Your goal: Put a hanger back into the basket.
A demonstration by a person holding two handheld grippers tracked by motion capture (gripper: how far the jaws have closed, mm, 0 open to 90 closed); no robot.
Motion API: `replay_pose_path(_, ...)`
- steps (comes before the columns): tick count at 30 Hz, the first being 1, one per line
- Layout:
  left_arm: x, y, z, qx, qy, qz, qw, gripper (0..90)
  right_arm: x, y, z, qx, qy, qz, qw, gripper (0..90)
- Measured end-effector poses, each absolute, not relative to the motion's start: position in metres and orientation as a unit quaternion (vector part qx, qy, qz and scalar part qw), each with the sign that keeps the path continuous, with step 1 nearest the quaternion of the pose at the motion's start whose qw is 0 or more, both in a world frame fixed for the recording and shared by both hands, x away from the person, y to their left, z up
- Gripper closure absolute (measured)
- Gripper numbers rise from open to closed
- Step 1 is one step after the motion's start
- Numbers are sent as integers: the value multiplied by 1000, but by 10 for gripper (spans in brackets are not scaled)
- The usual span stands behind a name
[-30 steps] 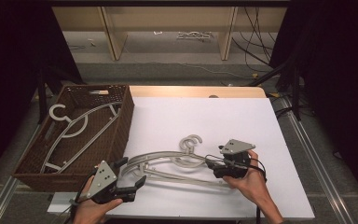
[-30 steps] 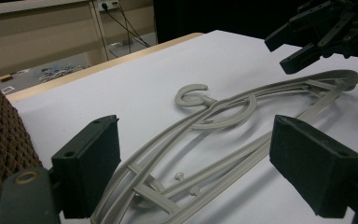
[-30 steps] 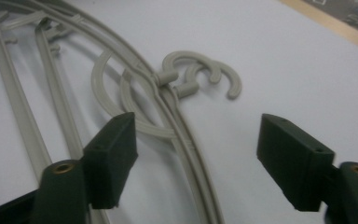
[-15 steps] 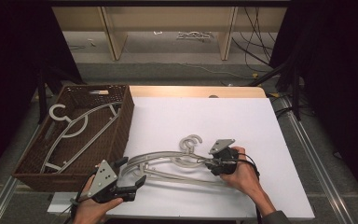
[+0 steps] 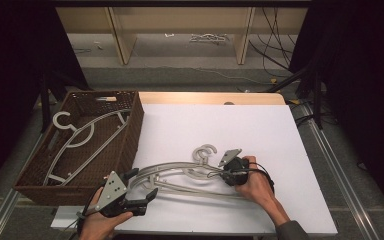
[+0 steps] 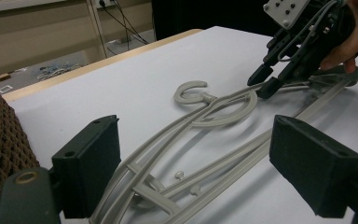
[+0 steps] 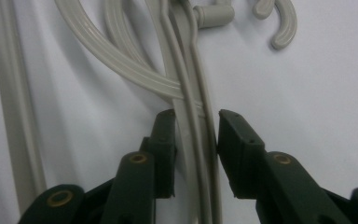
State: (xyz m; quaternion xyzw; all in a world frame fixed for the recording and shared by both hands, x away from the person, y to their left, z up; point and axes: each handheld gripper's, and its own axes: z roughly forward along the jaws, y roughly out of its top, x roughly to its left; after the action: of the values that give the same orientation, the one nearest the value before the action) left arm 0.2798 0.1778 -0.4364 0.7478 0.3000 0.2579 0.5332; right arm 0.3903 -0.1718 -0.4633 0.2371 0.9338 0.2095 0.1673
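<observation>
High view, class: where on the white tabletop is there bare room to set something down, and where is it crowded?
Free: the far half of the tabletop, beyond the hangers, and the right strip past the right gripper. Crowded: the near-left, with hangers, left gripper and basket.

The right claw [image 5: 219,175] has slid left, closing around the hanger [image 5: 180,172].

Can't tell how many hangers [image 5: 180,175] are stacked here, and the right hand [image 5: 252,184] covers their far end.
</observation>
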Motion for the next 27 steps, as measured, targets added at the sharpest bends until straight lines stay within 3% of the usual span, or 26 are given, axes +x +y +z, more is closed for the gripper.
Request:
replay_pose_path(6,280,179,-437,751,298,260,529,163,392,-170,-464,223,939,200,172,728)
replay_pose_path(10,280,179,-437,752,297,259,529,163,391,-172,-460,197,944,193,182,807)
replay_pose_path(24,289,159,-436,767,299,227,521,170,381,-175,-429,122,945,194,235,818)
replay_pose_path(27,295,148,-433,774,292,219,517,211,378,-176,-424,118,942,203,239,818)
